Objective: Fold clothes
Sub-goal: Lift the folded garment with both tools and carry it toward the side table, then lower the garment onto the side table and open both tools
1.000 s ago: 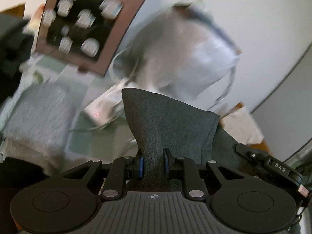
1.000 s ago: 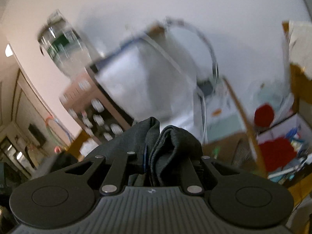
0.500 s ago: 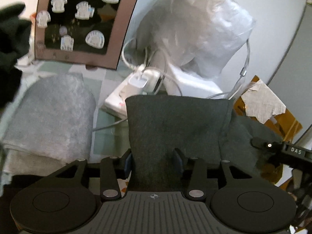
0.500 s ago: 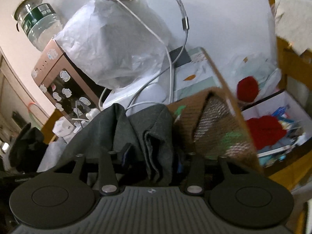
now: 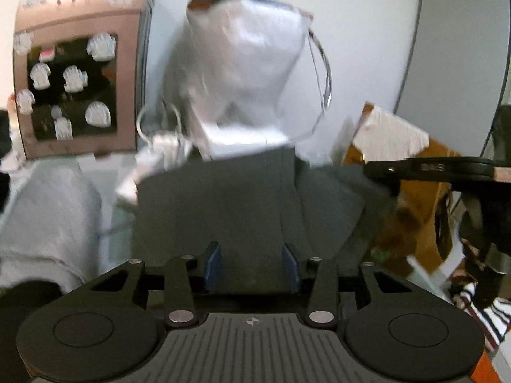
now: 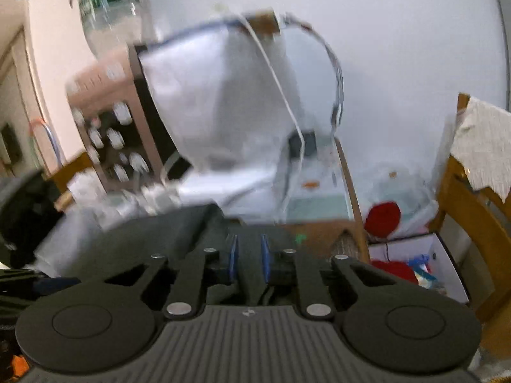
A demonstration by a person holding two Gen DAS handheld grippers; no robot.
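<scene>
A dark grey garment [image 5: 230,198] lies folded flat in front of my left gripper [image 5: 252,263]. The left jaws stand wide apart with the cloth lying between the blue pads, not pinched. In the right wrist view the same garment [image 6: 166,229] spreads to the left. My right gripper [image 6: 249,257] has its blue pads a narrow gap apart with dark cloth between them; whether they pinch it is unclear. The right gripper's body also shows in the left wrist view [image 5: 424,169].
A pink appliance with stickers [image 5: 80,67] and a white plastic-covered bundle [image 5: 249,73] with cables stand behind. A folded grey towel [image 5: 48,223] lies left. A wooden chair [image 6: 472,198] and a box with red items [image 6: 402,265] sit right. A water bottle [image 6: 108,6] stands on the appliance.
The left jaws opened from a tight pinch to wide apart and the garment came down flat. The right gripper lowered its bunched cloth, and its pads now stand closer together.
</scene>
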